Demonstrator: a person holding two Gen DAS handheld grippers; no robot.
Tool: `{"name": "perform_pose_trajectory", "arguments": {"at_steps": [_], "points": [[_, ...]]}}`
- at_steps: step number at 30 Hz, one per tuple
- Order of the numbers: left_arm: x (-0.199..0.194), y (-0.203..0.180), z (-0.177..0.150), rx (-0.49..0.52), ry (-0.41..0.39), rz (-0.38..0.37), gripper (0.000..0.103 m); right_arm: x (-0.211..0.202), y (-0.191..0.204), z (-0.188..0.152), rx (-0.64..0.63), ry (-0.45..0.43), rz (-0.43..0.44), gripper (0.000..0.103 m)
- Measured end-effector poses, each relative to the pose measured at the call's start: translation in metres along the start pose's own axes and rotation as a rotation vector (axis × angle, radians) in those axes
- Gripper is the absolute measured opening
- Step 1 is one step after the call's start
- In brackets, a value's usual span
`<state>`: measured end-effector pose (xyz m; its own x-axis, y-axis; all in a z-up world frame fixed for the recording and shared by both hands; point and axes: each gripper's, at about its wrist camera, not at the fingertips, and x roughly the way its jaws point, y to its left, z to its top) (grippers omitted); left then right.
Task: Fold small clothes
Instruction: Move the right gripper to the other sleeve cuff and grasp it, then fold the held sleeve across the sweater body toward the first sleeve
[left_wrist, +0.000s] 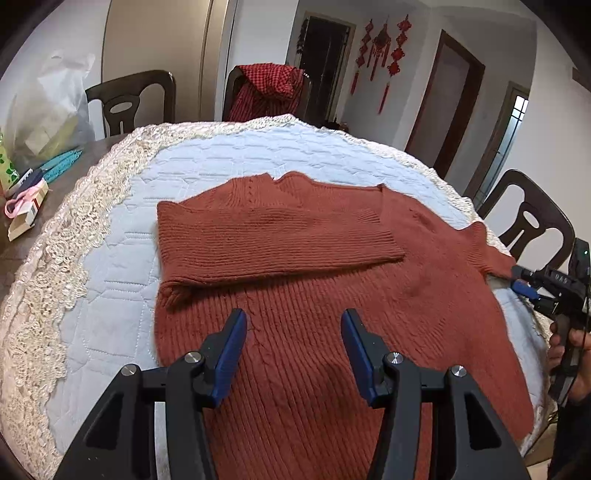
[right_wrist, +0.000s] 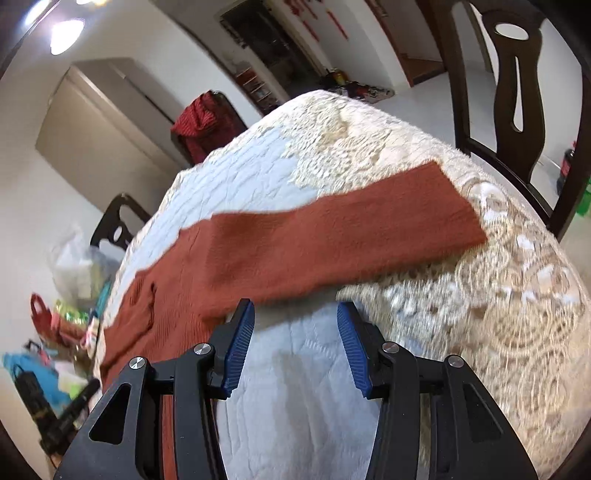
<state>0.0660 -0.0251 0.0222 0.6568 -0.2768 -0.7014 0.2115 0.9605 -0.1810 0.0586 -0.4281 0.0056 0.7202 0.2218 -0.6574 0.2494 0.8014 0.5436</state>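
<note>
Rust sweater (left_wrist: 332, 295) flat on quilted table cover (left_wrist: 122, 258), one sleeve (left_wrist: 273, 240) already folded across chest. Other sleeve (right_wrist: 351, 236) stretched outward over lace edge, long axis running away from body, cuff farthest out. Right gripper (right_wrist: 295, 332) nearer, just short of this sleeve, jaws apart, nothing between. Left gripper (left_wrist: 293, 354) above lower body panel, jaws apart, empty. Probable next: right-side pickup at sleeve.
</note>
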Motion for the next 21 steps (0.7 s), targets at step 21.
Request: {"name": "perform_pose_trajectory", "arguments": {"at_steps": [21], "points": [[0.012,0.010,-0.010,-0.059,0.028,-0.042,0.059,0.003,0.119,0.035,-0.253,-0.085,0.154,0.016]]}}
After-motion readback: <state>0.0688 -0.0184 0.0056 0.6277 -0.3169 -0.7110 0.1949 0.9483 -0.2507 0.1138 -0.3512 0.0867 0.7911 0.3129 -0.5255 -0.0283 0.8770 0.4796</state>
